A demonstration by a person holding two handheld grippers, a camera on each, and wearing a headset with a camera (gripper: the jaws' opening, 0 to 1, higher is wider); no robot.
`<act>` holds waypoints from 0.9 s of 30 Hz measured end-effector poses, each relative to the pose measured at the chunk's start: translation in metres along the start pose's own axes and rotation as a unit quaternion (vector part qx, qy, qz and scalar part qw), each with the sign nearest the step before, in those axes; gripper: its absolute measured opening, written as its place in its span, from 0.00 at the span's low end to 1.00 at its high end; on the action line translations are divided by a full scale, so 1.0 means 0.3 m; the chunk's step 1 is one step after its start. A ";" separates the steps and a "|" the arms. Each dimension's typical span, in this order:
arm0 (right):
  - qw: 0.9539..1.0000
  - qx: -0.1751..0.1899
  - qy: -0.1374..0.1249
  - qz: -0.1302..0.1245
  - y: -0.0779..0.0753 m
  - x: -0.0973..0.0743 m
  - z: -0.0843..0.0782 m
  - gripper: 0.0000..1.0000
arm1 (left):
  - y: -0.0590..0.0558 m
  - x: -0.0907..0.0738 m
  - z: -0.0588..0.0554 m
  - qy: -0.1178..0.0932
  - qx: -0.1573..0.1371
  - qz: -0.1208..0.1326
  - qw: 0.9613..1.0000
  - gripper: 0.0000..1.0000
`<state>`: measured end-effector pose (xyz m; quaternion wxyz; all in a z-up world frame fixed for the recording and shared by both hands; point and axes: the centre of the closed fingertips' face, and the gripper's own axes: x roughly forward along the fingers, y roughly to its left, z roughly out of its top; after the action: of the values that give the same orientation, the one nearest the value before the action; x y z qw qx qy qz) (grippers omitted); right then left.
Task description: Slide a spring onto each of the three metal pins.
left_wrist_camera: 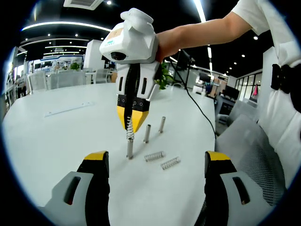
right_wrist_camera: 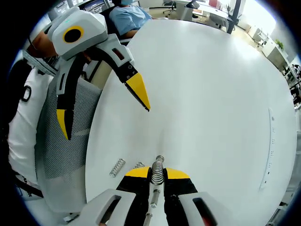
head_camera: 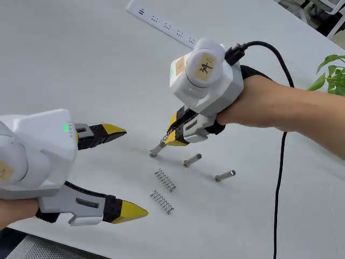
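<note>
Three pins (head_camera: 192,160) lie in a row mid-frame on the table (head_camera: 81,65); two springs (head_camera: 165,180) just below them, a third spring (head_camera: 164,138) over the leftmost pin's upper end, power strip (head_camera: 161,24) top centre

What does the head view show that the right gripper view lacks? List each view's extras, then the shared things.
Head view adds two bare pins, a cable and a plant. Right gripper view adds a white shirt and a person in blue. Both show the left gripper with jaws open, two loose springs, and the right gripper shut on a spring over a pin.
</note>
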<state>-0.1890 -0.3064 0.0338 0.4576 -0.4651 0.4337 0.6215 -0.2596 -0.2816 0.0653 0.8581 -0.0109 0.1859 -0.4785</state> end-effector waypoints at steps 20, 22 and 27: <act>1.000 0.002 0.001 0.003 0.012 0.025 -0.001 0.07 | 0.000 0.001 -0.004 -0.003 -0.005 -0.002 1.000 0.82; 1.000 0.002 0.002 0.002 0.009 0.031 -0.003 0.07 | 0.001 0.001 -0.005 -0.003 -0.006 -0.001 1.000 0.82; 1.000 0.003 0.002 0.001 0.011 0.036 -0.003 0.07 | 0.002 0.002 -0.010 -0.003 -0.007 -0.002 1.000 0.82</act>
<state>-0.1935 -0.3062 0.0235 0.4579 -0.4641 0.4369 0.6197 -0.2598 -0.2814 0.0623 0.8576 -0.0186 0.1868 -0.4788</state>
